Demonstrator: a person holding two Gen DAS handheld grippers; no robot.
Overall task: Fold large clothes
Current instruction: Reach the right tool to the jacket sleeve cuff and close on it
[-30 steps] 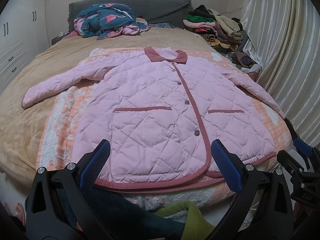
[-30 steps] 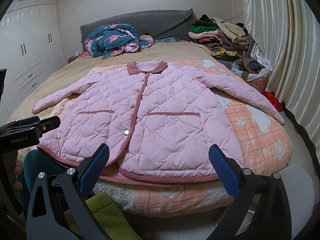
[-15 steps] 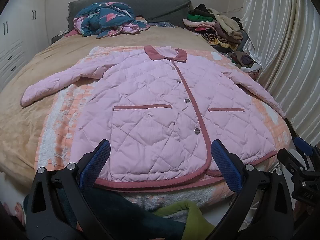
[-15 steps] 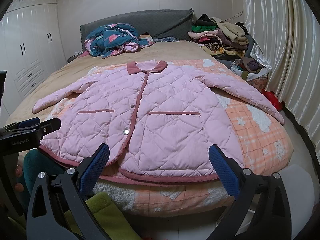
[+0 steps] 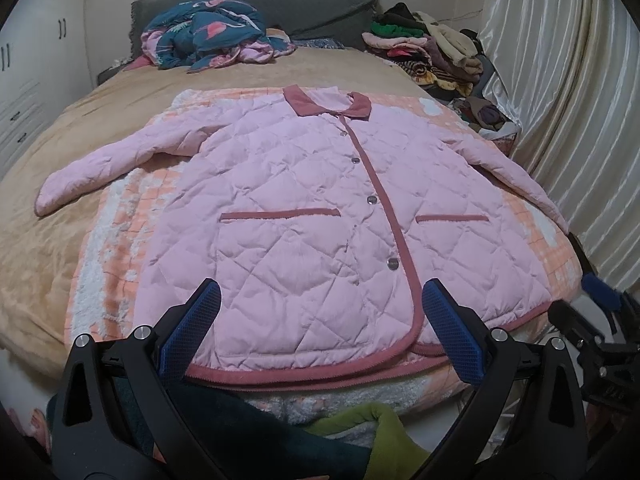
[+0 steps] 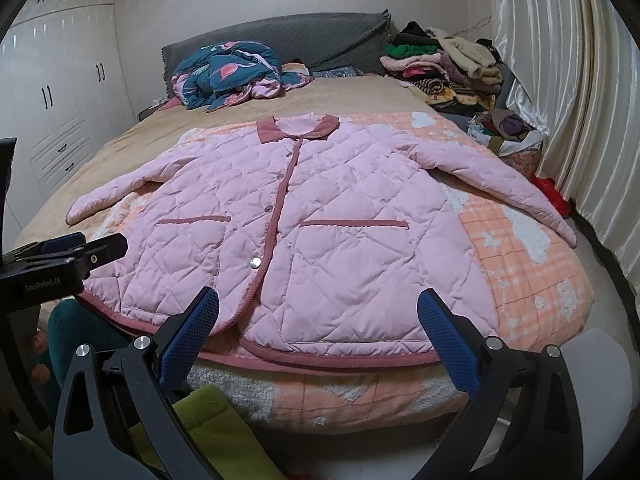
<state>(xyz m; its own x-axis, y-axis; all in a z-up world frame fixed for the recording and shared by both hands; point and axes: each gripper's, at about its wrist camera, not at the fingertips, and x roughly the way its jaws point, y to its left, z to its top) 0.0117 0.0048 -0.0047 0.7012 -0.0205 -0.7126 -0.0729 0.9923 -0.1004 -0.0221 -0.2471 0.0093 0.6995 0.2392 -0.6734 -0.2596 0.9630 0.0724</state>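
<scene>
A pink quilted jacket (image 5: 304,216) with dark pink trim lies flat and buttoned on the bed, sleeves spread, collar away from me; it also shows in the right wrist view (image 6: 320,224). My left gripper (image 5: 320,328) is open and empty, hovering over the jacket's hem at its left half. My right gripper (image 6: 318,332) is open and empty, above the hem at the right half. Each gripper shows at the edge of the other's view, the left gripper (image 6: 64,256) and the right gripper (image 5: 596,320).
An orange checked blanket (image 6: 520,272) lies under the jacket on the tan bed (image 5: 48,216). A teal bundle (image 5: 212,36) sits by the headboard. A stack of clothes (image 6: 448,64) is at the back right. Curtains (image 6: 580,100) hang along the right. Green fabric (image 6: 216,432) lies below.
Both grippers have edged slightly forward over the hem. Nothing was grasped; the jacket has not moved.
</scene>
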